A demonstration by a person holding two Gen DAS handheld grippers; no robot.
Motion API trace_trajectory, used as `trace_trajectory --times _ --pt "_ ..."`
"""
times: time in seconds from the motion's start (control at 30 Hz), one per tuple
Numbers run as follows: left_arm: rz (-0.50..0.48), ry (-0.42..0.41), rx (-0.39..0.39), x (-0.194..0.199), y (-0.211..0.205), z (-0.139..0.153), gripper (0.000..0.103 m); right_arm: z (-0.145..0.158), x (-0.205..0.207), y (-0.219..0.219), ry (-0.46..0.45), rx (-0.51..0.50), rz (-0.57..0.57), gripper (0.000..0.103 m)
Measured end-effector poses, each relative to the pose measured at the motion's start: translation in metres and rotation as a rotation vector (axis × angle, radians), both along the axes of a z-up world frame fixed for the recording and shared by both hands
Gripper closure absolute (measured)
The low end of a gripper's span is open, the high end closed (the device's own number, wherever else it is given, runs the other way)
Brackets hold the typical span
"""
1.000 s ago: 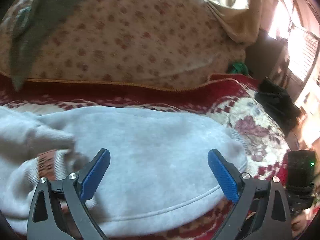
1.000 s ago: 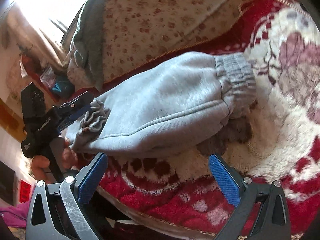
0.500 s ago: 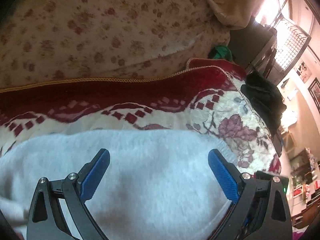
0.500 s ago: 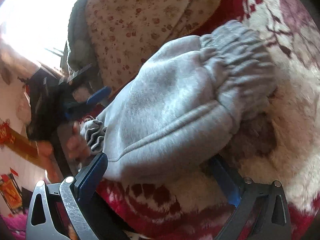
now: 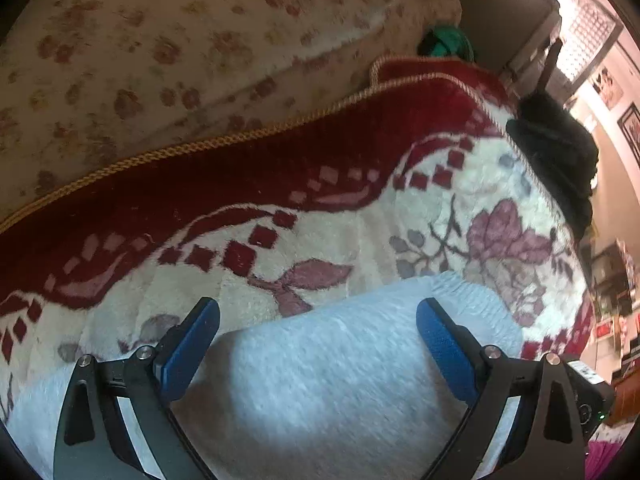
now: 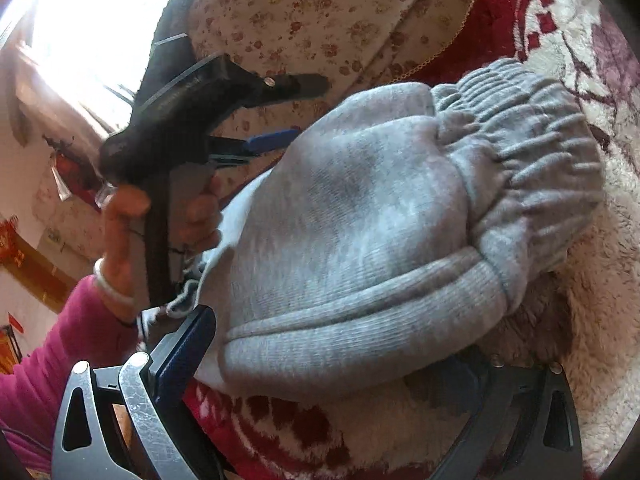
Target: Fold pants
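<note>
One pair of grey pants (image 6: 360,240) lies on a blanket (image 5: 360,240) between the wide-open, empty jaws of both grippers, left (image 5: 318,332) and right (image 6: 320,352), whose view alone shows a hand (image 6: 128,232).

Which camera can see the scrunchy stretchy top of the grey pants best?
The right wrist view. There the elastic waistband shows whole, with all its gathered ridges, at the end of the grey pants. The left wrist view shows only plain grey fabric between the claw fingers, with a thin ribbed strip at its far edge.

Grey sweatpants (image 6: 360,232) bunched on floral blanket (image 5: 360,216), waistband up.
</note>
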State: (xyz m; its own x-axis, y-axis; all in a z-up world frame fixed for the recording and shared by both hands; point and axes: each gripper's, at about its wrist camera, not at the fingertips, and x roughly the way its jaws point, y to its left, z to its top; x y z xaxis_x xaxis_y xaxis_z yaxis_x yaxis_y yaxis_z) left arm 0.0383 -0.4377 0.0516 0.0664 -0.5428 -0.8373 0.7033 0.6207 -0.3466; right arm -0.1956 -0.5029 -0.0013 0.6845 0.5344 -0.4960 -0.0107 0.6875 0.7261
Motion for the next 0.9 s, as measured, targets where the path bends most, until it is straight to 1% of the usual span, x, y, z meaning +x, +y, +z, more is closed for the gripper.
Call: trace_trajectory --times 0.1,0.27,0.3,0.33,0.37,0.4,0.43,0.47,0.5,0.57,0.6,0.63,0.67,0.77,0.9 --pt "-0.043 0.032 0.026 0.003 -0.006 -0.011 0.005 0.002 -0.002 0.005 -0.015 -0.035 0.01 0.0" --pt "-0.103 0.087 0.025 0.003 -0.011 -0.023 0.005 0.006 -0.001 0.006 -0.025 -0.032 0.015 0.0" --pt "-0.115 0.095 0.029 0.003 -0.013 -0.026 0.006 0.007 0.0 0.007 -0.034 -0.041 0.022 0.002" --pt "-0.142 0.108 0.046 0.0 -0.016 -0.031 0.017 0.007 0.003 0.007 -0.038 -0.054 0.024 0.01" --pt "-0.167 0.114 0.057 -0.003 -0.019 -0.034 0.033 0.007 0.003 0.008 -0.04 -0.064 0.026 0.023" --pt "-0.179 0.11 0.064 -0.006 -0.02 -0.036 0.039 0.007 0.005 0.008 -0.04 -0.062 0.031 0.027" --pt "-0.186 0.086 0.077 -0.01 -0.022 -0.038 0.043 0.006 0.007 0.008 -0.045 -0.053 0.036 0.031" --pt "-0.198 0.069 0.077 -0.013 -0.024 -0.038 0.048 0.007 0.007 0.009 -0.048 -0.053 0.041 0.036" --pt "-0.205 0.068 0.068 -0.014 -0.024 -0.038 0.052 0.009 0.008 0.011 -0.057 -0.066 0.042 0.039" --pt "-0.193 0.078 0.046 -0.011 -0.021 -0.035 0.07 0.016 0.008 0.013 -0.082 -0.09 0.048 0.044" --pt "-0.189 0.078 0.041 -0.01 -0.019 -0.034 0.074 0.02 0.008 0.013 -0.095 -0.101 0.051 0.047" --pt "-0.186 0.076 0.033 -0.009 -0.018 -0.032 0.08 0.024 0.008 0.015 -0.11 -0.114 0.056 0.049" --pt "-0.187 0.069 0.023 -0.01 -0.015 -0.029 0.084 0.026 0.009 0.017 -0.12 -0.124 0.057 0.053" --pt "-0.182 0.05 0.008 -0.013 -0.012 -0.022 0.087 0.033 0.009 0.019 -0.142 -0.14 0.059 0.058" --pt "-0.159 0.038 -0.024 -0.014 -0.005 -0.008 0.087 0.046 0.011 0.022 -0.171 -0.151 0.061 0.061"
